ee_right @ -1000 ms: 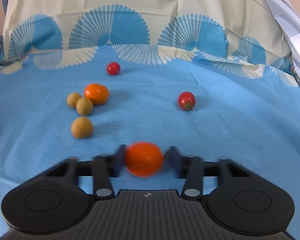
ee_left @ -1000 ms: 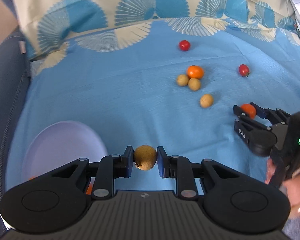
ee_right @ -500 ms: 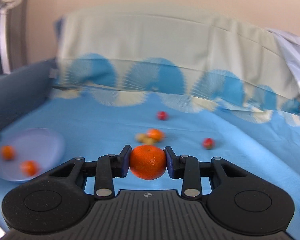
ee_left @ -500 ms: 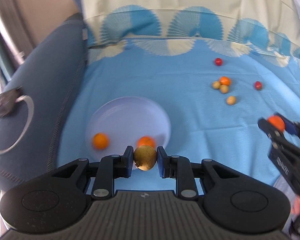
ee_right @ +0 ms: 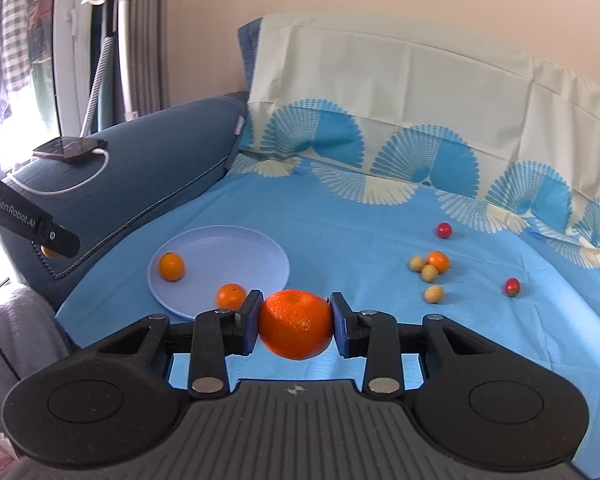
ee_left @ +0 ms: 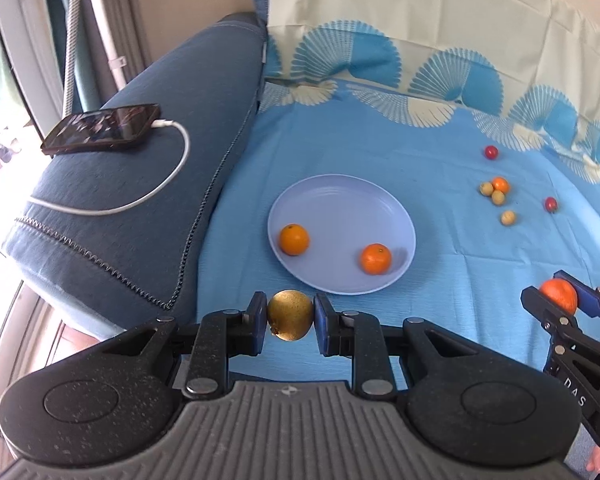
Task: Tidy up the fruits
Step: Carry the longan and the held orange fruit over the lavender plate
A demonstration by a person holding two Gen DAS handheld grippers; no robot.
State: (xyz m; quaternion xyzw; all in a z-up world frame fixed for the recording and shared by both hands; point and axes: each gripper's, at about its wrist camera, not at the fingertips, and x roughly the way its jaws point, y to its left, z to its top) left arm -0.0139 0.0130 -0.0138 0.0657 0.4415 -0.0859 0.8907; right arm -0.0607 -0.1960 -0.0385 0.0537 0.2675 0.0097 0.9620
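My left gripper (ee_left: 290, 322) is shut on a small brown round fruit (ee_left: 290, 320), held above the near edge of a lilac plate (ee_left: 340, 200). Two oranges (ee_left: 294, 239) (ee_left: 376, 258) lie on that plate. My right gripper (ee_right: 296, 325) is shut on an orange (ee_right: 296, 324), raised over the blue sheet to the right of the plate (ee_right: 252, 248); in the left wrist view the right gripper (ee_left: 559, 297) shows at the right edge. Farther right lie three small brown fruits (ee_right: 429, 273), a small orange fruit (ee_right: 438, 261) and two red tomatoes (ee_right: 444, 230) (ee_right: 512, 286).
A dark blue sofa arm (ee_left: 148, 200) rises left of the plate, carrying a phone (ee_left: 100, 128) on a white charging cable (ee_left: 156, 192). A patterned pillow (ee_right: 420, 92) backs the blue sheet (ee_right: 360, 232). Part of the left gripper's body (ee_right: 28, 220) shows at the left.
Both grippers have lifted and swung left from the scattered fruit toward the plate, each keeping its fruit. The plate with two oranges has come fully into view.
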